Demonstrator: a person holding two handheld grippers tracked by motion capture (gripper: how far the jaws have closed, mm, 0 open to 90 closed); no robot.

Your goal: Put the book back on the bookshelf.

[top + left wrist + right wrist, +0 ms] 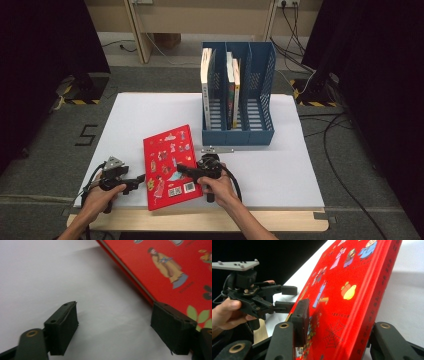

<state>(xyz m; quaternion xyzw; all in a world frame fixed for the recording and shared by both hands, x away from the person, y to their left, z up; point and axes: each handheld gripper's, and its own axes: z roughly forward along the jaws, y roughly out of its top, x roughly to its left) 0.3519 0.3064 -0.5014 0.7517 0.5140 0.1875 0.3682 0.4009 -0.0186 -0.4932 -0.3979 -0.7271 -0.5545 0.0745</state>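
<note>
Red picture book point(170, 167) on white table point(280, 165), near front edge, just in front of blue file rack point(239, 95) already holding a few books. Right gripper point(182, 169) straddles book's spine edge, one jaw on cover, one behind spine; book tilted up in right gripper view point(352, 297). Pinching it, by my read. Left gripper point(139, 180) just beside book's left edge, jaws spread, nothing between point(113, 327). Hardcover: stiff, flat, moderately heavy, glossy so likely slippery. Best hold: across the spine, near mid-length, to stop swinging.
</note>
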